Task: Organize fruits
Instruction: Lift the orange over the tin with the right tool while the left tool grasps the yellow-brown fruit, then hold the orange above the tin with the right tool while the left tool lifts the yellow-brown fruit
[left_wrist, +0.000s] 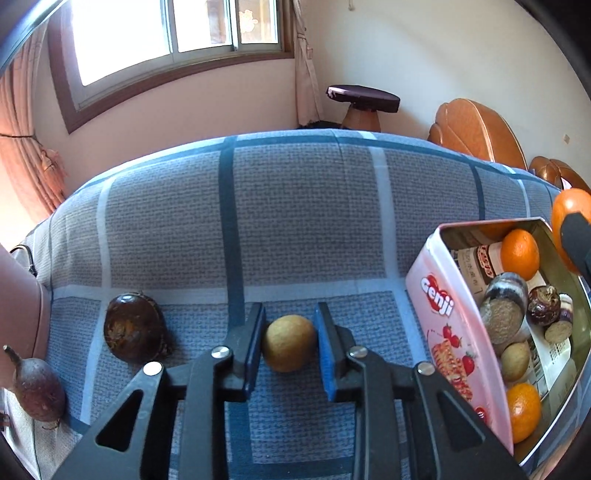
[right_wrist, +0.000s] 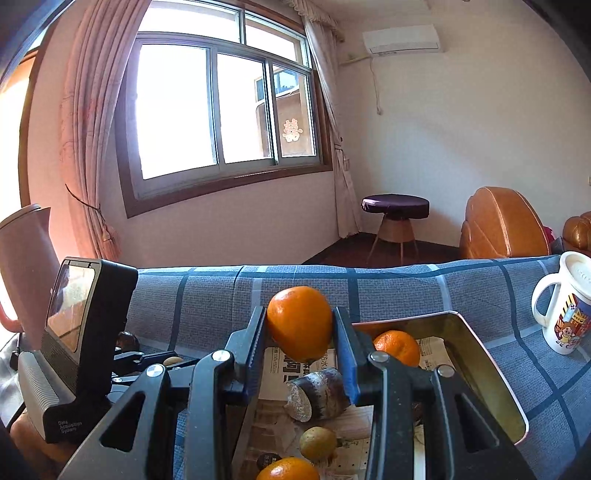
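My left gripper sits low on the blue checked cloth with its jaws on both sides of a small yellow-brown round fruit, touching or nearly touching it. A dark brown round fruit and a purple stemmed fruit lie to its left. My right gripper is shut on an orange, held above the pink Genji tin. The tin holds oranges, cut sugarcane pieces, a dark round fruit and a small yellow fruit on newspaper.
A white printed mug stands on the cloth to the right of the tin. The left gripper's body and a pink jug are at the left. A stool and brown armchairs stand beyond the table.
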